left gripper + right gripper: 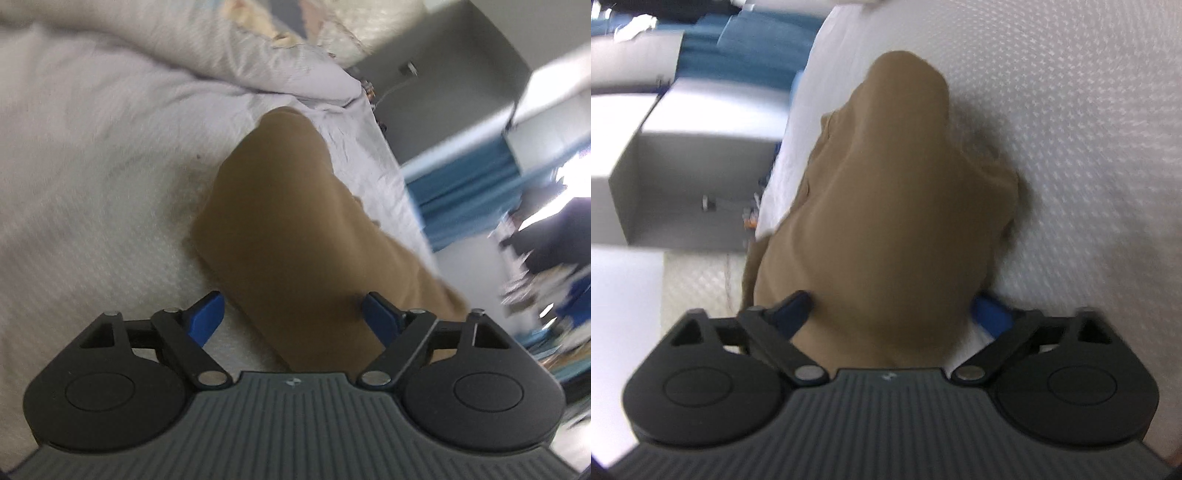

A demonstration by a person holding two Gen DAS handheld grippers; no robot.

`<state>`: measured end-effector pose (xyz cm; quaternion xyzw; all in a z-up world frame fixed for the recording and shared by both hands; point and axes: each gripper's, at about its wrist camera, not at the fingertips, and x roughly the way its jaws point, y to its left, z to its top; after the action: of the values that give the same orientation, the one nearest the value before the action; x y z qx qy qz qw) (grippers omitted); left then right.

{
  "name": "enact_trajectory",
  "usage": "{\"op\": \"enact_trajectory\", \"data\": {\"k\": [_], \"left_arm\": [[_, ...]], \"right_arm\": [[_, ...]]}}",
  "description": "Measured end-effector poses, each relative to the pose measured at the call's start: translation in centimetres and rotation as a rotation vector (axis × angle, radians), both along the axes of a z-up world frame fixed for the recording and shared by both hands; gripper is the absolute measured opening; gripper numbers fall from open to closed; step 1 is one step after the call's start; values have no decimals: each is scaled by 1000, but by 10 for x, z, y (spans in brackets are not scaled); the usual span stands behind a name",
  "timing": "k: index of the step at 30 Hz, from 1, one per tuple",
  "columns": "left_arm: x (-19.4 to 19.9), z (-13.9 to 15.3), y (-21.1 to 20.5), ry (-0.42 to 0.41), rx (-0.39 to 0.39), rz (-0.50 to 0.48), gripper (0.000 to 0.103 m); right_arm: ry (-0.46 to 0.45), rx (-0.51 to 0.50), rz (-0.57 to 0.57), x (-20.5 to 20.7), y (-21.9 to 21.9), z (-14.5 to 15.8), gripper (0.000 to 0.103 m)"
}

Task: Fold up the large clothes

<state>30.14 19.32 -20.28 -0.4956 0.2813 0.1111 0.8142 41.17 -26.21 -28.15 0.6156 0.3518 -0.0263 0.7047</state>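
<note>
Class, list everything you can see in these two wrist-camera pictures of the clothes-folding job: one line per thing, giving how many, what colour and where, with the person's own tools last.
tan garment: one, tan-brown, lying bunched on the bed near its edge, in front of both grippers
bed cover: one, white, textured, under the garment
pillow: one, pale with faint pattern, far end of the bed
blue fabric: one, blue, beyond the bed edge, blurred
grey cabinet: one, grey-white, beside the bed
left gripper: one, black with blue fingertips, jaws open, garment lying between them
right gripper: one, black with blue fingertips, jaws open astride the garment
</note>
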Motion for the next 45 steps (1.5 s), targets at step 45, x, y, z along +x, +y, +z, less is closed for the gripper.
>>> {"op": "enact_trajectory", "data": {"k": [45], "left_arm": [[75,-54,32,2,-276,157,93]], "right_arm": [[-140,-47,-179,42,-14,-17,103]]}}
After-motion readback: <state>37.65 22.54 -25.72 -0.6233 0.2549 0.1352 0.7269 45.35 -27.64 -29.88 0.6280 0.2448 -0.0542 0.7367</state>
